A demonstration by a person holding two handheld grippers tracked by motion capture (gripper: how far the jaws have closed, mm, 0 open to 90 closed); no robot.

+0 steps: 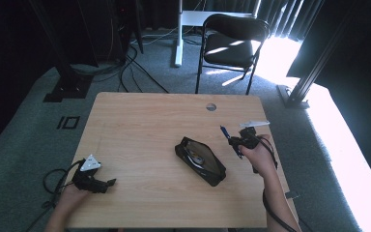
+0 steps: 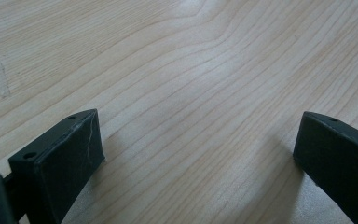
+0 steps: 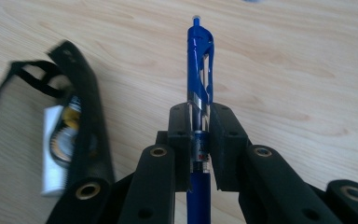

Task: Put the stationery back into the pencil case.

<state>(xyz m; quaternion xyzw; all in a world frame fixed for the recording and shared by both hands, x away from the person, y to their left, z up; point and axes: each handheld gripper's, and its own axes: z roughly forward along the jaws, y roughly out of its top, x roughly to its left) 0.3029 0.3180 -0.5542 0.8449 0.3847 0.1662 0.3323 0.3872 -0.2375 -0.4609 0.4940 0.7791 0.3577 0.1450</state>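
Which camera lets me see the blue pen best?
The right gripper view: the pen stands big and sharp, clamped between the right gripper's jaws. The high view shows it as a tiny blue tip. The left gripper view faces table.

A recording lab or studio is suggested: a bare wooden surface (image 1: pixel 140 121) is ringed by black curtains, a folding chair (image 1: pixel 232 46) is seen at 1 o'clock, cables (image 1: pixel 130 67) at 11, and a metal stand (image 1: pixel 302 84) at 2

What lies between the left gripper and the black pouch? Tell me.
Bare wooden table: in the high view nothing sits between the left gripper and the black pouch.
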